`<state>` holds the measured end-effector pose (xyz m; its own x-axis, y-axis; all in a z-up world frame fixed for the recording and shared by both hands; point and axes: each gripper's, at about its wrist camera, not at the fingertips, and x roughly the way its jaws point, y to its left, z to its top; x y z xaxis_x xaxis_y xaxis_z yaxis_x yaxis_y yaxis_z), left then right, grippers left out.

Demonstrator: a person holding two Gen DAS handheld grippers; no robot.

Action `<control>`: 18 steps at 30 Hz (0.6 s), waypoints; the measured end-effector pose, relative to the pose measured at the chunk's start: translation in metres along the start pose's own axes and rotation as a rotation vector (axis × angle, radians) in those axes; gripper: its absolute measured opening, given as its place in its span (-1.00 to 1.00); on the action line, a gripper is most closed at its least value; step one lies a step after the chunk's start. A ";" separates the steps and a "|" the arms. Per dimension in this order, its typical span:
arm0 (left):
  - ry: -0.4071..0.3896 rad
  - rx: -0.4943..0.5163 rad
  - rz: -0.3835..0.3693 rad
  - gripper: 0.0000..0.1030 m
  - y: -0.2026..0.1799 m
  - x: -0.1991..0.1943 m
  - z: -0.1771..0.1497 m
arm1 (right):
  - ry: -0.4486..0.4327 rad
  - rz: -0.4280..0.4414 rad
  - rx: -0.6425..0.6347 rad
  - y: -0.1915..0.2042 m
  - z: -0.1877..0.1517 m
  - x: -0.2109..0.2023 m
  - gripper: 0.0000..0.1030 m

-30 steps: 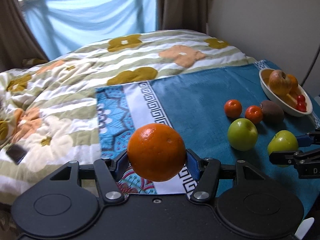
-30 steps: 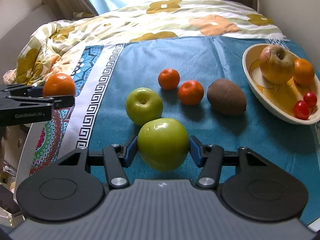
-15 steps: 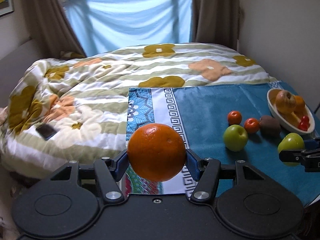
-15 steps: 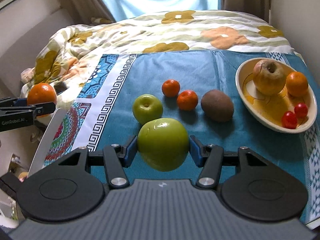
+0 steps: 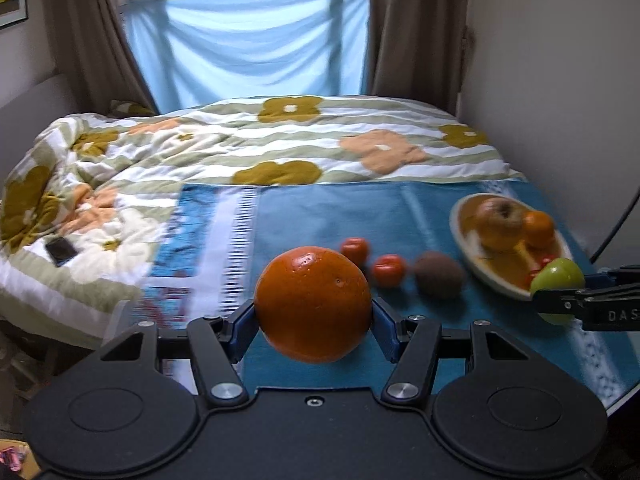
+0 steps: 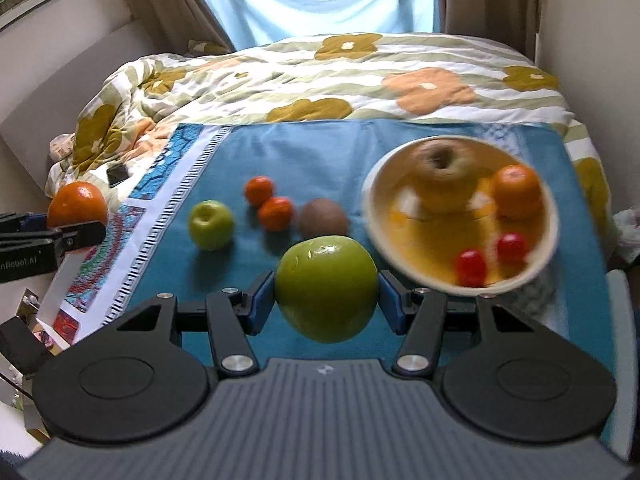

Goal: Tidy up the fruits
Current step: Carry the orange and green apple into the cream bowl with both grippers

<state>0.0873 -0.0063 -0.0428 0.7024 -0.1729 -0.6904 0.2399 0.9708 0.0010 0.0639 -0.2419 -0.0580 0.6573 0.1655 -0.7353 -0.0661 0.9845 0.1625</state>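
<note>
Teal cloth covers the bench, its patterned white border running down the left edge and the floral bed quilt lying along its far edge; bare cloth stays open between the loose fruit and the near edge. The left hand-held gripper pinches one large orange above the near left part of the cloth. The right hand-held gripper pinches one green apple just near the cream bowl. Loose on the cloth lie a second green apple, two small tangerines and one kiwi. The bowl holds one yellowish apple, one orange fruit and two cherry tomatoes. Only the right wrist view shows the loose green apple; in the left wrist view the held orange hides it.
</note>
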 end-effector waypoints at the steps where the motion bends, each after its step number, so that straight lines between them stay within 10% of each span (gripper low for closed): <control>1: -0.001 0.001 -0.011 0.24 -0.012 0.002 0.001 | -0.002 -0.004 0.000 -0.010 0.000 -0.003 0.36; 18: 0.004 0.085 -0.138 0.24 -0.141 0.063 0.021 | -0.046 -0.034 -0.006 -0.119 0.016 -0.006 0.36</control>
<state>0.1120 -0.1579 -0.0716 0.6560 -0.3026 -0.6914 0.3901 0.9202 -0.0326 0.0801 -0.3613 -0.0621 0.6934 0.1289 -0.7090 -0.0472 0.9899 0.1338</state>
